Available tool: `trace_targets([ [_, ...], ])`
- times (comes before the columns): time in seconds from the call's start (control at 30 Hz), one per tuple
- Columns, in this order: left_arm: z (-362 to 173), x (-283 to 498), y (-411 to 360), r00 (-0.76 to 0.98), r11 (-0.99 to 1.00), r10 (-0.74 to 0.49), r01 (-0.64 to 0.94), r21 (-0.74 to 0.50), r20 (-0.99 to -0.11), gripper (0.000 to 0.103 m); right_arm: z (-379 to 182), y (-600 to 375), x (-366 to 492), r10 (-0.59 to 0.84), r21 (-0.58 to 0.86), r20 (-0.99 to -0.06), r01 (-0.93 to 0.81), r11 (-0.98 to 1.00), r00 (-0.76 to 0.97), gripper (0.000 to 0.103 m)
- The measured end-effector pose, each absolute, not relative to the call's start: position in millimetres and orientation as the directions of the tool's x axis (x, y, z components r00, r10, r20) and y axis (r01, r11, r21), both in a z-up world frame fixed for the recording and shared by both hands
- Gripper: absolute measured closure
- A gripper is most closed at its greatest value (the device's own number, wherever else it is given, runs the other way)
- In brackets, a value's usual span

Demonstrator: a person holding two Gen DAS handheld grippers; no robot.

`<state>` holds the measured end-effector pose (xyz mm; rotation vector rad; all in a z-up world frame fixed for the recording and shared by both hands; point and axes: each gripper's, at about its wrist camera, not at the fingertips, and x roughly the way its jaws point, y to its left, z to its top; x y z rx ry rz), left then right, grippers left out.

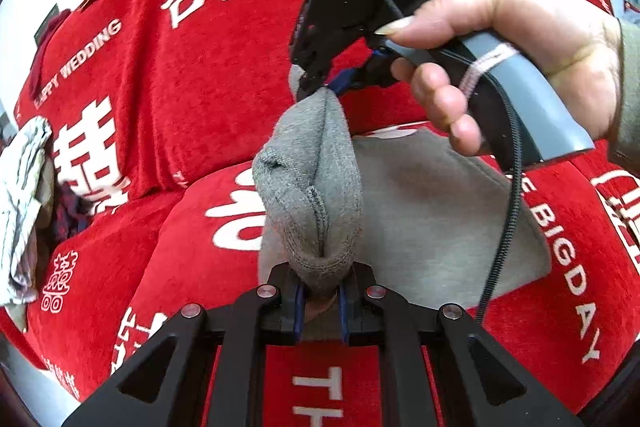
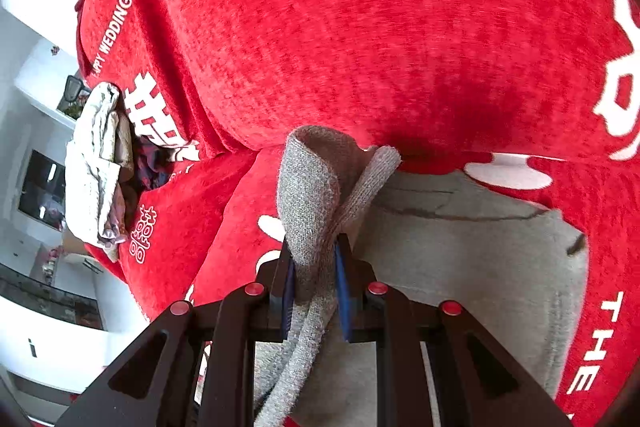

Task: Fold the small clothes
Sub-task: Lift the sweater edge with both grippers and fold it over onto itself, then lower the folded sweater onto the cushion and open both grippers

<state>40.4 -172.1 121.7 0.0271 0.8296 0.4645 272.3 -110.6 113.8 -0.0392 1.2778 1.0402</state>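
Note:
A grey knitted sock (image 1: 316, 187) is stretched in the air between my two grippers. My left gripper (image 1: 320, 291) is shut on one end of it at the bottom of the left wrist view. My right gripper (image 1: 320, 87), held by a hand, is shut on the other end further ahead. In the right wrist view the right gripper (image 2: 314, 267) pinches the grey sock (image 2: 310, 183), whose end curls up past the fingertips. A flat grey garment (image 1: 440, 211) lies on the red sofa cover below; it also shows in the right wrist view (image 2: 460, 251).
The red sofa cover (image 1: 180, 75) with white lettering fills both views. A crumpled pile of light and dark clothes (image 1: 24, 203) lies at the sofa's left end, also in the right wrist view (image 2: 100, 163). A white room with furniture (image 2: 40, 267) shows at far left.

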Motion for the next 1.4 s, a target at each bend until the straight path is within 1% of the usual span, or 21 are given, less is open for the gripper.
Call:
trace_targets([
  [0.37, 116, 62, -219, 0.590, 0.923, 0.379, -0.300, 0.242, -0.712, 0.089, 120, -160, 295, 0.642, 0.523, -0.764, -0.649, 0.553, -0.068, 0.084],
  [0.6, 114, 76, -247, 0.598, 0.932, 0.363, -0.249, 0.265, -0.715, 0.089, 113, -196, 311, 0.674, 0.554, -0.737, -0.620, 0.556, -0.055, 0.084],
  [0.93, 97, 98, -282, 0.582, 0.941, 0.337, -0.176, 0.289, -0.741, 0.089, 86, -241, 335, 0.706, 0.609, -0.706, -0.550, 0.571, -0.049, 0.084],
  [1.23, 71, 111, -307, 0.551, 0.932, 0.347, -0.113, 0.344, -0.759, 0.089, 48, -271, 351, 0.698, 0.627, -0.714, -0.496, 0.601, -0.058, 0.084],
  [1.4, 60, 115, -312, 0.532, 0.922, 0.367, -0.100, 0.374, -0.763, 0.089, 31, -278, 356, 0.709, 0.651, -0.702, -0.467, 0.599, -0.069, 0.084],
])
